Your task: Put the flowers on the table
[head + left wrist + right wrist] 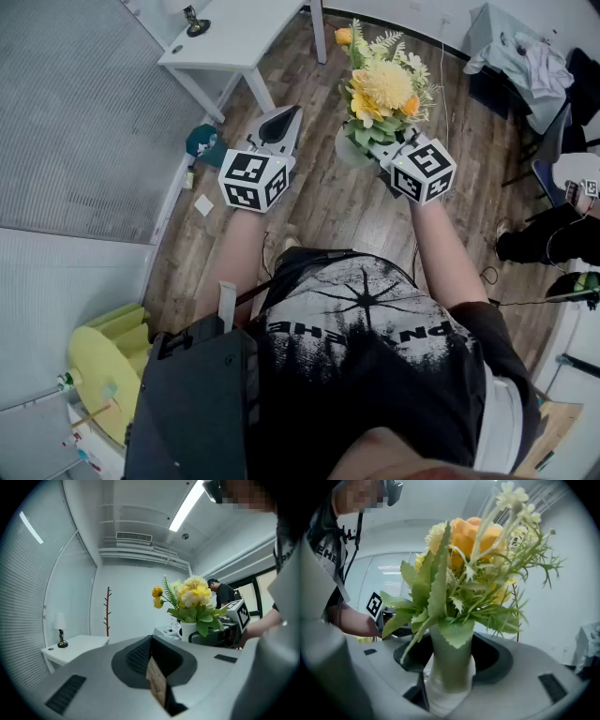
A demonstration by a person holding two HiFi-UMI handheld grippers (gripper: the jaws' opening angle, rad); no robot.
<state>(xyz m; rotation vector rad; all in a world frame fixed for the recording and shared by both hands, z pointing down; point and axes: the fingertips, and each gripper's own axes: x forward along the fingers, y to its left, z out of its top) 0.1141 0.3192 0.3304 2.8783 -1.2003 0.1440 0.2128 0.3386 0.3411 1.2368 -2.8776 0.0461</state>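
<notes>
A bunch of yellow and orange flowers (382,89) stands in a pale vase (348,150), held in the air over the wooden floor. My right gripper (373,150) is shut on the vase, and its jaws press the vase (450,663) from both sides under the green leaves and flowers (468,569). My left gripper (279,124) is held up beside it, to the left, shut with nothing in it. From the left gripper view the flowers (192,597) and the right gripper (220,634) show at the right. The white table (225,37) stands further ahead, to the left.
A small dark lamp (197,21) stands on the white table (75,646). A green item (202,142) lies on the floor by a table leg. Clothes lie heaped on a chair (525,56) at the far right, and a person (553,234) sits nearby. A bare coat tree (108,611) stands by the wall.
</notes>
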